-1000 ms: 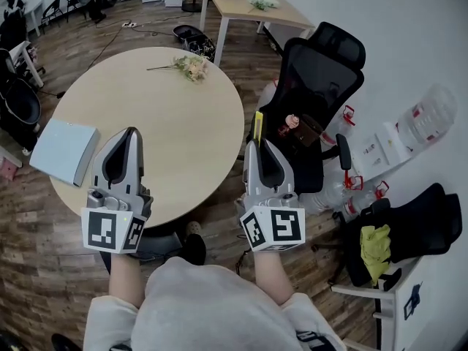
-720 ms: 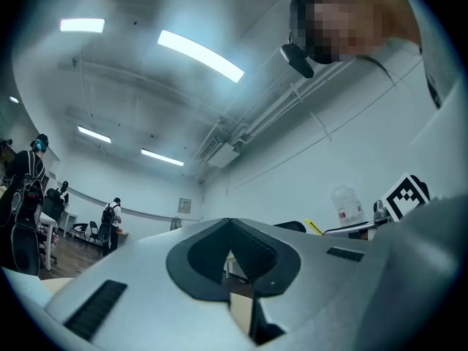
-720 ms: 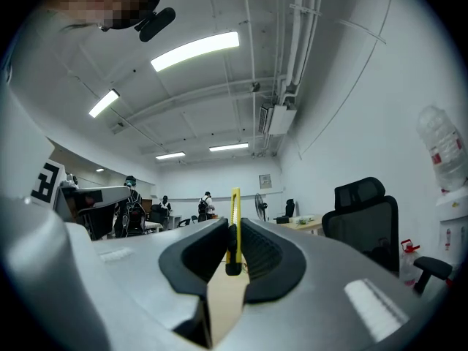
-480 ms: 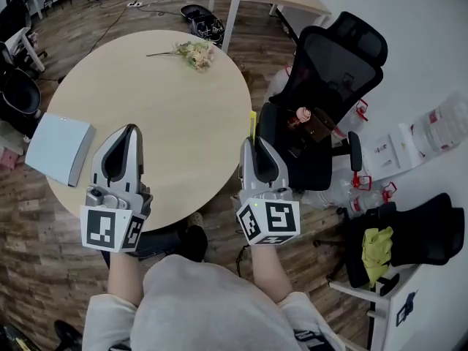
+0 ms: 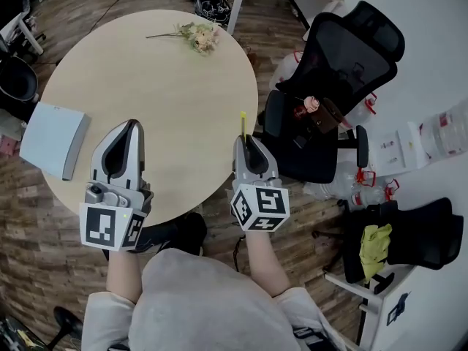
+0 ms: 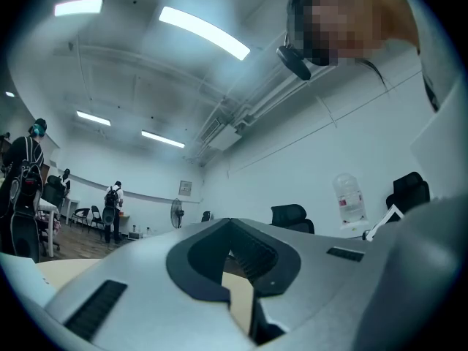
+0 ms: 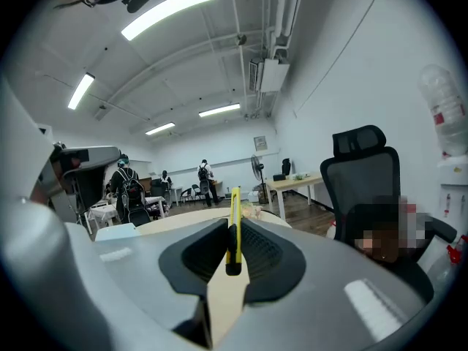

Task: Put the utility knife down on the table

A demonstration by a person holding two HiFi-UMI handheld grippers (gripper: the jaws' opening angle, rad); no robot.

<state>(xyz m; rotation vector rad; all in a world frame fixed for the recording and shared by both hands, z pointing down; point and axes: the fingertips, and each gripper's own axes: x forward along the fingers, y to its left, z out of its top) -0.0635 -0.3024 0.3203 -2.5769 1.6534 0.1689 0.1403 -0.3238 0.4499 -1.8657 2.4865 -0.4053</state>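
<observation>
Round table (image 5: pixel 161 86) fills the head view, w/ a black chair (image 5: pixel 344 57) off its 3 o'clock side, a grey book (image 5: pixel 53 139) at its 9 o'clock edge and flowers (image 5: pixel 197 35) near 12. L gripper (image 5: pixel 130 126) sits over the 7 o'clock rim, jaws clenched on nothing. R gripper (image 5: pixel 245 139) sits at approx. 5 o'clock, jaws clamped on the yellow knife (image 7: pixel 234 225), which pokes out past the tips toward 12, over the table edge.

Most of utility knife (image 5: pixel 243 123) hidden inside right gripper (image 5: pixel 248 142) jaws; chair-seat items (image 5: pixel 314 112) too small.
</observation>
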